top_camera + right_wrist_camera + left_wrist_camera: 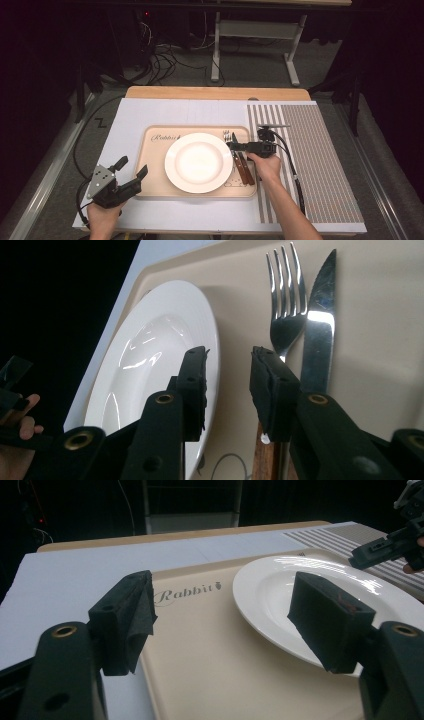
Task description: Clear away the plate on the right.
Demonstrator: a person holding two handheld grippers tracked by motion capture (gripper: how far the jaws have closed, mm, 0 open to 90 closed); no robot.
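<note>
Fork (286,315): I'm seeing it lying right of the plate (198,162) on the tray (150,190), tines pointing far, beside the knife (319,325).
Right gripper (227,390): I'm holding it released, jaws parted, grasping nothing.
Left gripper (220,625): I'm keeping it released at the tray's near-left edge.

Right gripper (235,146) sits over the cutlery, and in the high view it covers the middle of the fork (227,136) and knife (235,138). In the right gripper view the wooden handles (263,460) run off the bottom edge behind the jaws. The plate (320,600) is cut off at the right edge of the left gripper view. Small print on the tray (150,150) beside the handles is unreadable.
</note>
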